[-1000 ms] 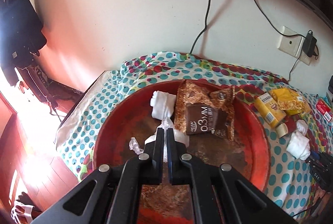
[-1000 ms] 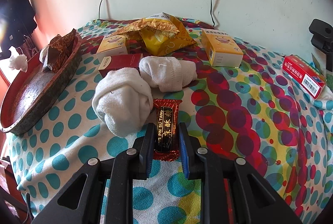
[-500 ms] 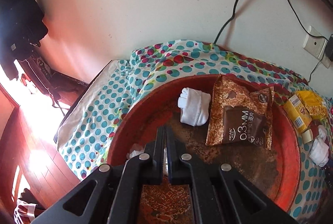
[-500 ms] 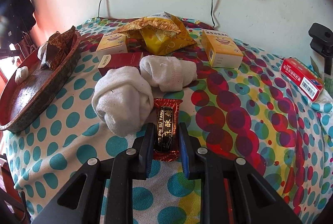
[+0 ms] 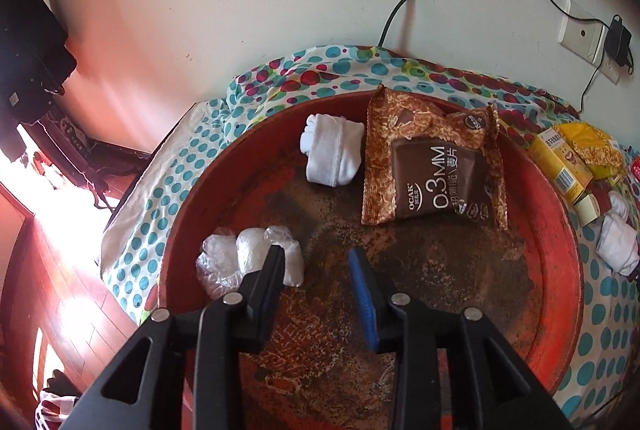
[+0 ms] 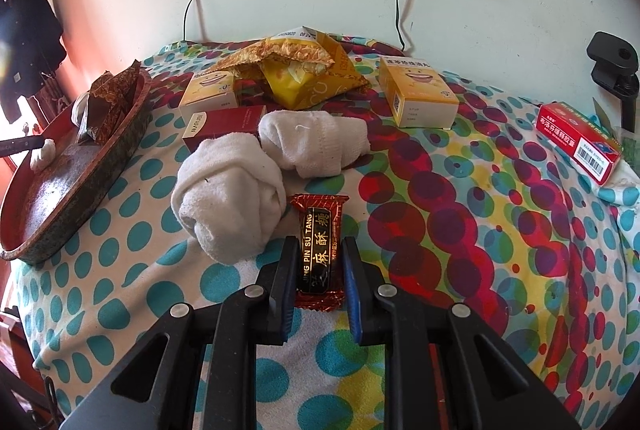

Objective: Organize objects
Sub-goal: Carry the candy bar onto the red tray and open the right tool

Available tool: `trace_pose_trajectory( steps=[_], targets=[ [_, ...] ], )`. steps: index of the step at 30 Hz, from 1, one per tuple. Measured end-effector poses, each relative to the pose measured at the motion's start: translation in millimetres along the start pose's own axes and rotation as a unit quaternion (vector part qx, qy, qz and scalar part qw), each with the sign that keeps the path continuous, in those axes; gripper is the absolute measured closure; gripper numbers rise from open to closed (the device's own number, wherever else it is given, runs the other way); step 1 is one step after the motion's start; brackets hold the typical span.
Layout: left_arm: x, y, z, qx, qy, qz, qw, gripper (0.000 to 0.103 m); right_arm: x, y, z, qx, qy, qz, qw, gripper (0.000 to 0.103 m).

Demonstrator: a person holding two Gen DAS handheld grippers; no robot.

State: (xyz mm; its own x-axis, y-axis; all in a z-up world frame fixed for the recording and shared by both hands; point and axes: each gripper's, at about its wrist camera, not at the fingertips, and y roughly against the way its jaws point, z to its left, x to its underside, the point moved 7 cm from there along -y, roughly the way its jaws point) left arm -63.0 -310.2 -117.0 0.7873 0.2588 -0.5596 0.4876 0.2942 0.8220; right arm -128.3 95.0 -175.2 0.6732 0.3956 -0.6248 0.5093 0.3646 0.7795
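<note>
The tray (image 5: pixel 560 230) sits at the left end of the spotted cloth (image 6: pixel 460 230) and already holds three things: one clear plastic bundle (image 5: pixel 240 262) near its left rim, one rolled white sock (image 5: pixel 332 154) further back, one brown snack packet (image 5: pixel 432 170) to the right of that; the left gripper (image 5: pixel 316 262) hangs over the tray floor with its jaws spread wide and nothing between them, the bundle touching the outside of its left finger, so I judge that item delivered.

Outside the tray, left to right in the right wrist view: one dark red box (image 6: pixel 224 124) with a yellow box (image 6: pixel 210 90) behind it; two rolled white socks, the near one (image 6: pixel 228 198) touching the far one (image 6: pixel 316 142); one candy bar (image 6: pixel 320 250) lying on the cloth, the right gripper (image 6: pixel 318 270) with its jaws set narrowly on either side of it, whether already pinching I cannot tell; one yellow snack bag (image 6: pixel 296 74) at the back; a second yellow box (image 6: pixel 420 98); one red and white box (image 6: pixel 580 142) at the far right.

Three in, eight out; by my estimate well under halfway.
</note>
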Motion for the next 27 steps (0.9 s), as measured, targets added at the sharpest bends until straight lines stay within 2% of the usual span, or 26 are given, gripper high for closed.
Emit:
trace_pose_trajectory(
  steps=[10,16,22,27],
  targets=[
    [34,7,-11,0.006,-0.013,0.008,0.9999,0.067,-11,32,9,0.017,0.008,-0.017,1.0,0.083],
    [42,26,-12,0.006,-0.018,-0.016,0.9997,0.067,-28,50,31,0.016,0.024,-0.036,0.999,0.083],
    [48,40,-11,0.015,-0.02,-0.026,0.9994,0.067,-62,61,86,-0.024,0.064,-0.06,0.996,0.084],
    [52,48,-4,0.013,-0.011,-0.033,0.9993,0.067,-90,47,161,-0.075,0.114,-0.065,0.989,0.084]
  ],
)
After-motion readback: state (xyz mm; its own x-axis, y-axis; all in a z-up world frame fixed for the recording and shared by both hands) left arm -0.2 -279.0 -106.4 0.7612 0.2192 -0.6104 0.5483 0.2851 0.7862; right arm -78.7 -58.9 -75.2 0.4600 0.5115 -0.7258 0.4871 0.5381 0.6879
